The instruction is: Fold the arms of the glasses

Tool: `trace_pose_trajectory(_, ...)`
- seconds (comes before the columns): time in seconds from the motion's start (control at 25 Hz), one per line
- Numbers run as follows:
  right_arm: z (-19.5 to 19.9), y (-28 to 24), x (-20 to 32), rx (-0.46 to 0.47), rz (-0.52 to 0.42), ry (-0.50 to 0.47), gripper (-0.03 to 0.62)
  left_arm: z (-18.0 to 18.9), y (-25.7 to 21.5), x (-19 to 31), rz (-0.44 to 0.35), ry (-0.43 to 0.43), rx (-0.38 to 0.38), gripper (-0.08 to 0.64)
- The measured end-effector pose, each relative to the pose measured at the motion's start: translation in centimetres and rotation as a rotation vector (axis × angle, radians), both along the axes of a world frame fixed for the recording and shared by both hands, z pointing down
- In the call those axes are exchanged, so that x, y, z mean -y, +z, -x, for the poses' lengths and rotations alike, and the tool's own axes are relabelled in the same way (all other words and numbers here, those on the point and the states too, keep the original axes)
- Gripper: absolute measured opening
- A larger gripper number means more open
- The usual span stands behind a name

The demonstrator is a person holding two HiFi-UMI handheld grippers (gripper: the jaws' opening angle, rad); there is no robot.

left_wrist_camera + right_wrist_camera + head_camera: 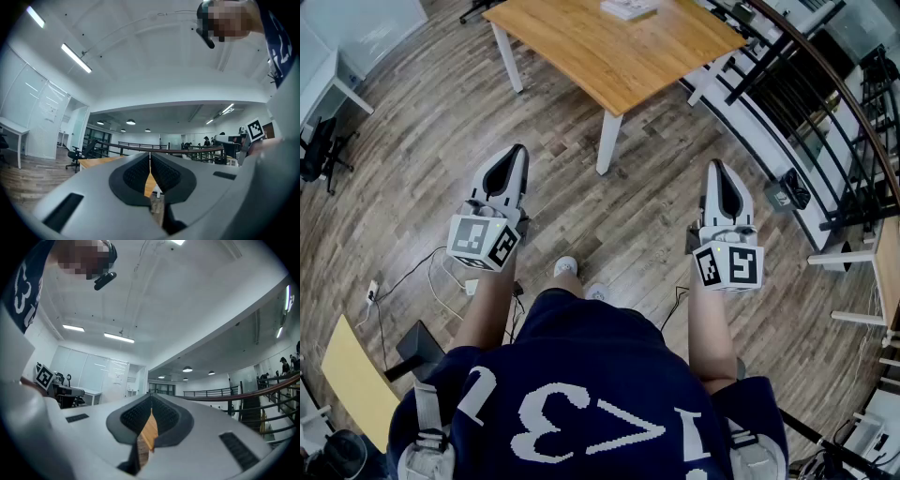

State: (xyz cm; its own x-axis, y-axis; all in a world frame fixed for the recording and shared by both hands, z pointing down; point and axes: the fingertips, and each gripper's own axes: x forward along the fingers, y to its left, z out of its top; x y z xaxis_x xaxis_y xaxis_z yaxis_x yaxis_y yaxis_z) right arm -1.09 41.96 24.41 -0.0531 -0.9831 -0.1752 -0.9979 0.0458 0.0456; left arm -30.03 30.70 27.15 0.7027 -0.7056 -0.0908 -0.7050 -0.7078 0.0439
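I see no glasses clearly in any view. A small pale object (628, 8) lies on the wooden table (609, 47) at the far edge of the head view; I cannot tell what it is. My left gripper (517, 153) is held out over the wooden floor, short of the table, shut with nothing in it. My right gripper (718, 169) is level with it on the right, also shut and empty. In the left gripper view the left gripper (150, 156) has its pads together, with the table beyond. In the right gripper view the right gripper (151, 397) is shut too.
A black stair railing (825, 103) runs along the right. A white stool (853, 255) stands at the right edge. Cables and a power strip (373, 291) lie on the floor at left, near a yellow board (352, 375). An office chair (319, 155) stands far left.
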Motion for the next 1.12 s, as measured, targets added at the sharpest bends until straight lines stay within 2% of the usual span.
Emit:
trace_pose_trajectory(0.32,-0.8,1.0,-3.1,0.009,0.006,0.006,0.031,-1.5,0.4,-3.2,-0.02,0.017,0.026,0.02)
trace_pose_trajectory(0.64,-1.3,0.8,-2.9,0.075,-0.021,-0.022,0.031,-2.4,-0.1,-3.3,-0.024,0.016,0.03,0.02)
trace_pose_trajectory(0.92,-1.5,1.8,1.1,0.071,0.007,-0.041,0.031,-3.3,0.5,0.7,-0.013,0.015,0.025,0.02)
trace_pose_trajectory(1.12,-2.9,1.7,7.0,0.068,0.022,-0.036,0.031,-4.9,1.5,7.0,0.015,0.028,0.017,0.02)
